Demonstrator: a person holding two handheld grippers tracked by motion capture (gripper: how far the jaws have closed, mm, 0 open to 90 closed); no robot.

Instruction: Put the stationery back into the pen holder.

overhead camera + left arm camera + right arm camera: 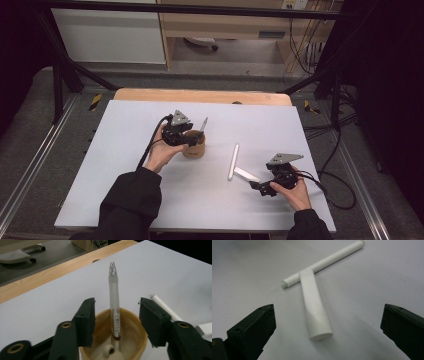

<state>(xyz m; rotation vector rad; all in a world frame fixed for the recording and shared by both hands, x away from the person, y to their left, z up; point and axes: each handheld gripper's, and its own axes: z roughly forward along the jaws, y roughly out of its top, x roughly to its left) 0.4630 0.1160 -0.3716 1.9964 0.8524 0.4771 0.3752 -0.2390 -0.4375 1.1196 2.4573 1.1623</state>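
Mid-frame, the left gripper (191,136) hovers over a brown cup (194,148); lower right, the right gripper (256,185) faces two white tubes (233,161).

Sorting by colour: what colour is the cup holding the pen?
Tan cup, clearest in the left gripper view.

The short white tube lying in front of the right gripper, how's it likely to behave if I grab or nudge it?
The short white tube looks round and smooth, so it may roll or slip. Its far end touches the long white stick, so pushing would probably shift both.
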